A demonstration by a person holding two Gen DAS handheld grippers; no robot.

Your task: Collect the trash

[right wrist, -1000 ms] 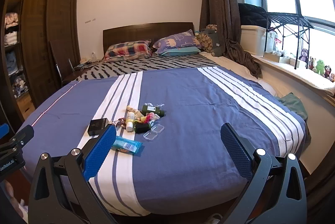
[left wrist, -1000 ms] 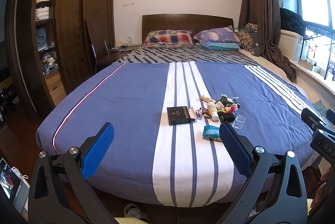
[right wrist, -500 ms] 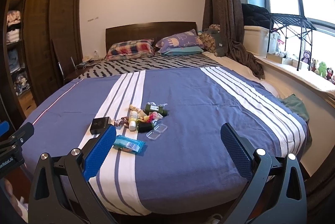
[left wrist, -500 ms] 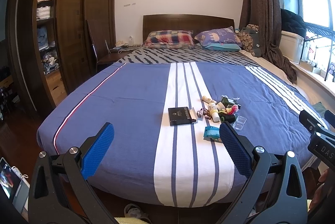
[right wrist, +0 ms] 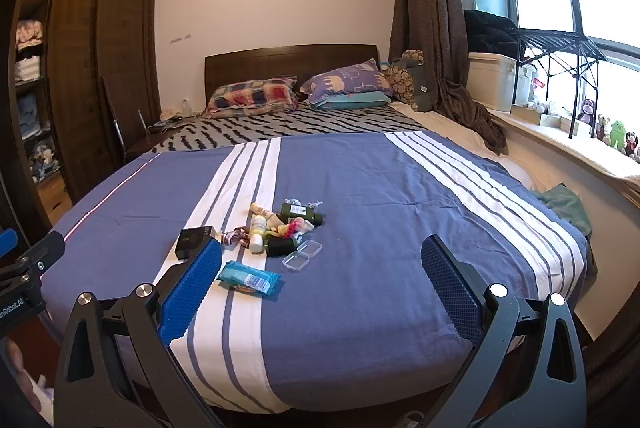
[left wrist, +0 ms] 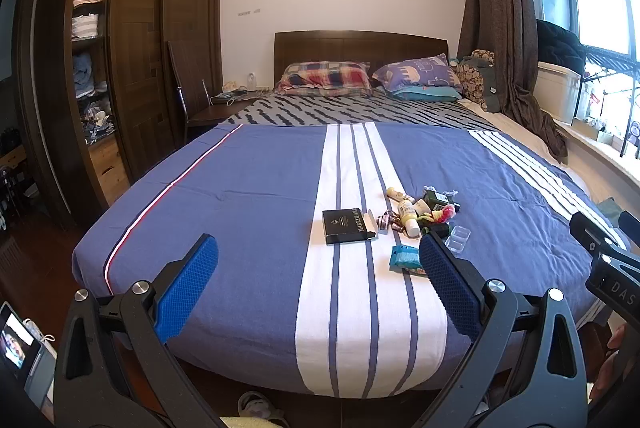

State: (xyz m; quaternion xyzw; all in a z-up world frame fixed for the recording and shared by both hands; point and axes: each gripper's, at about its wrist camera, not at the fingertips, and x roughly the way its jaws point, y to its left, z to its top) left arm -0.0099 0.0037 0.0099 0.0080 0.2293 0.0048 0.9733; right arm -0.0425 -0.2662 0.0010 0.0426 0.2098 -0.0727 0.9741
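On the bed (left wrist: 248,188) sits a small heap of trash (right wrist: 280,232); both tools, left (left wrist: 318,262) and right (right wrist: 322,262), hang released, holding nothing.

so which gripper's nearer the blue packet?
Roughly level. Blue packet sits by the left gripper's right finger and the right gripper's left finger; neither touches.

Blue bedspread (left wrist: 248,188) with white bands and thin blue stripes; black box (left wrist: 347,226) with pale lettering; teal packet (right wrist: 249,278); dark green bottle (right wrist: 300,213); clear case (right wrist: 302,255); plaid red-blue pillow (left wrist: 326,78); purple pillow (left wrist: 416,72) with elephants; blue gripper pads (left wrist: 188,288)
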